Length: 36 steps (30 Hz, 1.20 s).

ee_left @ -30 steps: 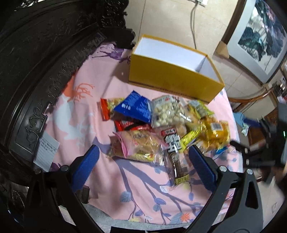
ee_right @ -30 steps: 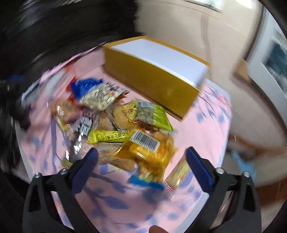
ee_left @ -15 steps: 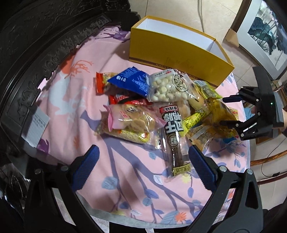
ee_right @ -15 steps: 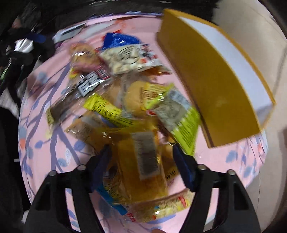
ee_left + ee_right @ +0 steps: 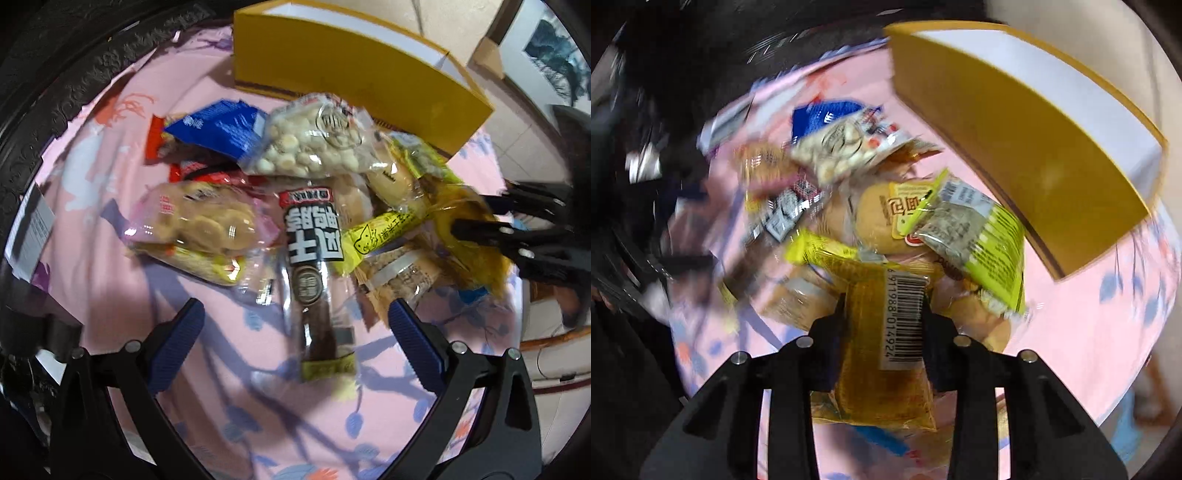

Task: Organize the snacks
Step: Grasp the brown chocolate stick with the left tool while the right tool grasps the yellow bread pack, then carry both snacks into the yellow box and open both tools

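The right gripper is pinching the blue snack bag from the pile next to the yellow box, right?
Not quite. The right gripper has just been closing its jaws on the golden-yellow packet with the barcode label, not a blue one, as the right wrist view shows. The blue bag lies untouched at the far side of the pile. The rest holds: the pile sits beside the yellow box.

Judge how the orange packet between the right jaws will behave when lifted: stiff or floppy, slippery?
The orange packet is glossy crinkled film, so probably floppy and a bit slippery. The right gripper has just been closing on its middle; the ends may droop. It looks light.
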Motion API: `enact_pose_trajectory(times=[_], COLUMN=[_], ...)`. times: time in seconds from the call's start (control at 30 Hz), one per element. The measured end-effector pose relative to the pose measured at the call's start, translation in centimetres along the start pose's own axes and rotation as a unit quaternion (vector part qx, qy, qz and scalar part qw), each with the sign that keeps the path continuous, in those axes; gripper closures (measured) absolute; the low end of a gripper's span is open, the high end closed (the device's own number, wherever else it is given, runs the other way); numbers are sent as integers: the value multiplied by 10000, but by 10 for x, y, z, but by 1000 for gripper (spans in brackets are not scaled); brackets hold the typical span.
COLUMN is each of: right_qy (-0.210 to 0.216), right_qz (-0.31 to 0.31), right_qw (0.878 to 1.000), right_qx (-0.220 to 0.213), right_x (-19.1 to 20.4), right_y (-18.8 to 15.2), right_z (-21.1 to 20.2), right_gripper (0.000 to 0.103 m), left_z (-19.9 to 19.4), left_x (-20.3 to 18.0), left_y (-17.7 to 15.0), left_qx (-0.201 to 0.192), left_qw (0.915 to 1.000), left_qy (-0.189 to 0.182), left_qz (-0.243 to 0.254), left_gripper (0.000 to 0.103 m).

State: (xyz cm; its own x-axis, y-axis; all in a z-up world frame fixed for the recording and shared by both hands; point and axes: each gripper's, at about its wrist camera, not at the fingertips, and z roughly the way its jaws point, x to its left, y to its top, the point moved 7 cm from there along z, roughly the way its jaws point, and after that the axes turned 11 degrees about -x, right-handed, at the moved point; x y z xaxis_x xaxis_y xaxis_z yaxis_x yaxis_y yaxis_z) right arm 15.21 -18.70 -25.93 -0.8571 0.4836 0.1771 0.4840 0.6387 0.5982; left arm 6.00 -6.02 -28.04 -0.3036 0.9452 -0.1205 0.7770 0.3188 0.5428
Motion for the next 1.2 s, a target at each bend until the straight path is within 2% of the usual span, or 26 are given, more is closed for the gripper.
enact_pose_trajectory(times=[0.13, 0.23, 0.3, 0.37, 0.43, 0.53, 0.6, 0.63, 0.7, 0.97, 1.2], right_qy=[-169, -255, -244, -266, -287, -272, -249, -237, -232, -275, -357], right_qz=[825, 1305, 1606, 1814, 2005, 2157, 2213, 2254, 2289, 2468, 2658], right_qw=[9961, 9904, 9860, 9822, 9784, 9751, 9737, 9726, 9714, 9660, 9598], right_qx=[-269, -368, -374, -416, -416, -447, -486, -524, -585, -719, -825], right_x=[2, 1, 1, 2, 2, 8, 9, 11, 12, 18, 25], right_y=[-8, -19, -24, -29, -32, -34, -36, -35, -34, -32, -31], right_z=[-18, -28, -31, -36, -40, -38, -40, -41, -41, -43, -45], right_gripper=[68, 67, 67, 67, 67, 67, 67, 67, 67, 67, 67], left_z=[14, 28, 38, 43, 47, 50, 50, 51, 46, 21, -14], left_x=[-14, -21, -21, -21, -21, -19, -16, -14, -6, 5, 2], left_y=[-4, -11, -17, -19, -17, -14, -12, -10, -10, -23, -26], left_qx=[-52, 73, 210, 173, 119, 71, 16, -1, -37, -9, -131], left_qw=[9997, 9995, 9990, 9988, 9987, 9986, 9988, 9989, 9992, 9993, 9952], left_qy=[203, 314, 385, 428, 481, 470, 459, 440, 393, -119, -571], left_qz=[-85, -44, -77, -140, -133, -230, -195, -147, -60, 358, 786], left_gripper=[3, 13, 25, 33, 37, 38, 50, 53, 70, 73, 73])
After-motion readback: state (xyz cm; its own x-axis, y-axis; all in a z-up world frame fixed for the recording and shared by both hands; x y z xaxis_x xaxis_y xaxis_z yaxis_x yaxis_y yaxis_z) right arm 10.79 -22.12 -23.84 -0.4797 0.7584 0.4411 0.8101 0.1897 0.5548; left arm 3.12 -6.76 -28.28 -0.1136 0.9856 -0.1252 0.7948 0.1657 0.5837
